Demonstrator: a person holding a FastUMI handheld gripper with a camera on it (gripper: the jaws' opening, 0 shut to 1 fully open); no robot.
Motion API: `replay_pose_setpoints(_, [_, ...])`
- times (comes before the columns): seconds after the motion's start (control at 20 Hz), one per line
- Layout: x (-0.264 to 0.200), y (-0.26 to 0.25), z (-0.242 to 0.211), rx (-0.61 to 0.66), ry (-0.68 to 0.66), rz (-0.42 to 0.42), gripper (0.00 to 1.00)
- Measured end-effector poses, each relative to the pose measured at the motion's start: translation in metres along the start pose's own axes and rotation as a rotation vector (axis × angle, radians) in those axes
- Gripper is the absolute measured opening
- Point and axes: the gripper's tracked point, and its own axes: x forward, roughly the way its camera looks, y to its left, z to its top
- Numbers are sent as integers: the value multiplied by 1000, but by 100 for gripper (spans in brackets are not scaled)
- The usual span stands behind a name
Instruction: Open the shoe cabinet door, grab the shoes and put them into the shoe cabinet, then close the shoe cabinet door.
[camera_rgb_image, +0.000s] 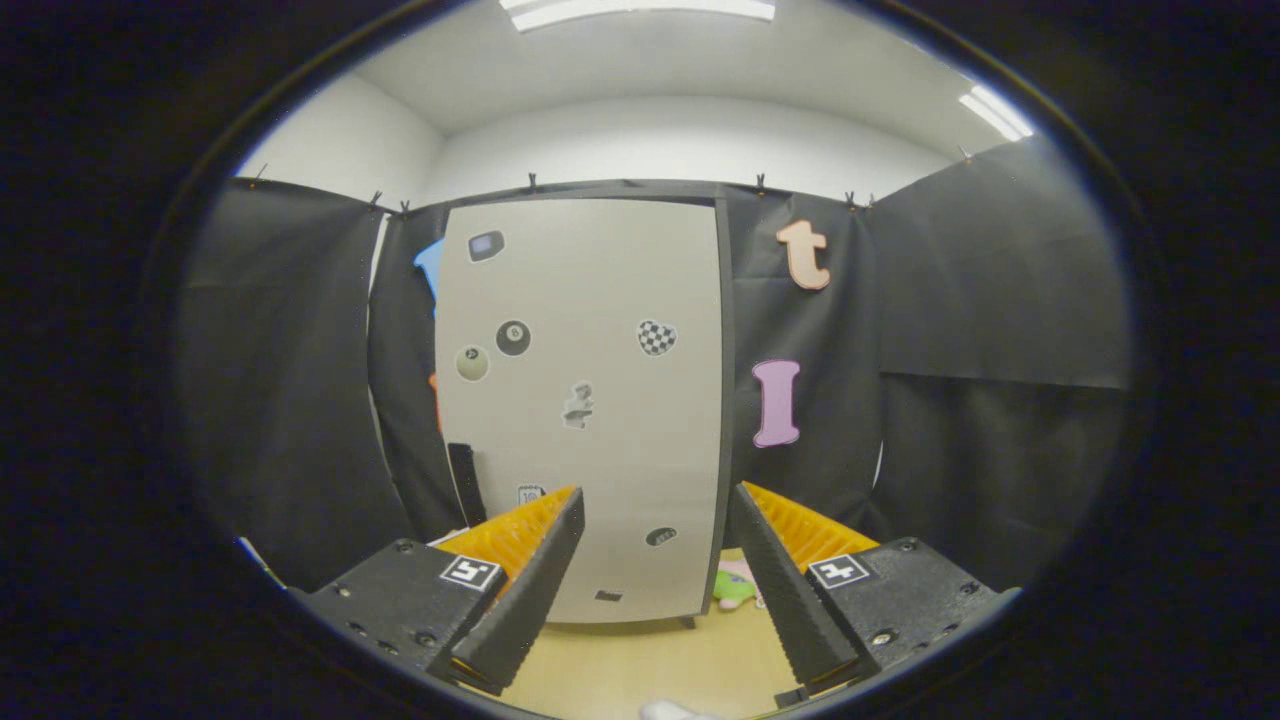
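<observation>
Gripper view, looking forward along the two fingers. The gripper (655, 505) is standing wide open, its fingers spread well apart and holding nothing; neither finger is touching any object. Beyond the fingers, and showing through the gap between them, the shoe cabinet (590, 400) is standing upright on the floor (640, 660) with its pale door shut, the flat front facing the camera and carrying several small stickers, among them a black ball sticker (513, 338) and a checkered heart sticker (656, 337). A dark edge is running down the cabinet's right side. Just ahead of the right finger, low at the cabinet's right foot, part of a small green and pink object (736, 586) is lying on the floor; whether it is a shoe cannot be told. Black cloth (980, 400) is hanging behind and to both sides of the cabinet, and white walls and ceiling lights (640, 10) are showing above it.
</observation>
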Motion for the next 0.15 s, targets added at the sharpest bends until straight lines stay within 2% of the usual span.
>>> replay_pose_setpoints(0.15, [-1,0,0,4,0,2,97])
